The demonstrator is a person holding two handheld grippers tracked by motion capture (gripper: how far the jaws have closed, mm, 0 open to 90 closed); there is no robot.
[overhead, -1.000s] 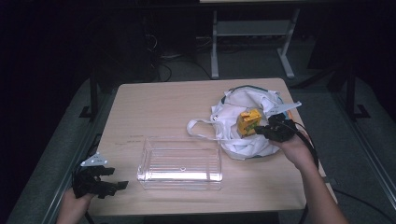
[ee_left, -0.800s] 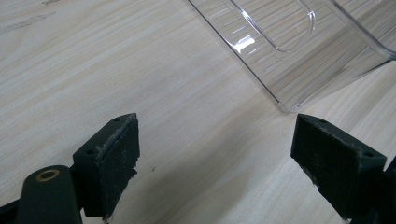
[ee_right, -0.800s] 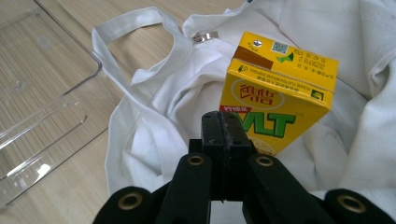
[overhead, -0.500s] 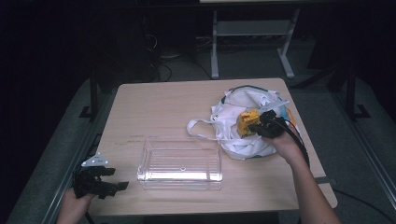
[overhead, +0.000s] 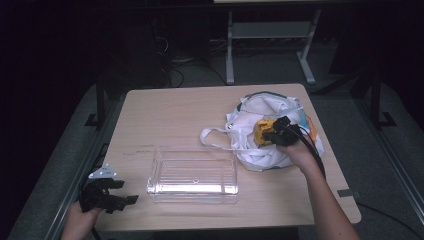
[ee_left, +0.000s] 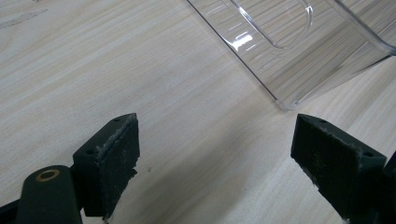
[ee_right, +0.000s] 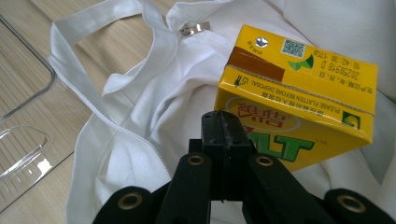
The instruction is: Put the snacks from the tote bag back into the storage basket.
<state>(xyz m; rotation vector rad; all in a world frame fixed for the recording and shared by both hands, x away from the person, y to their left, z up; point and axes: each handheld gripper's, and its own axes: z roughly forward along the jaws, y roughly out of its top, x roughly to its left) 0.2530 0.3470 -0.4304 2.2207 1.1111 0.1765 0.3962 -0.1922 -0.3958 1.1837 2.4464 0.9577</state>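
Right claw [ee_right: 227, 135] pressed together, empty, tips against yellow carton [ee_right: 299, 98] lying on white cloth bag [overhead: 260, 150] at bench [overhead: 180, 115] right side. Left claw [ee_left: 215, 158] spread over bare wood beside clear plastic bin [overhead: 192, 175], well apart from carton.

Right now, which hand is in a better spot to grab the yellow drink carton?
The right. The right gripper is right at the yellow drink carton on the white bag, jaws shut. The left gripper waits open at the table's near corner, beyond the clear box.
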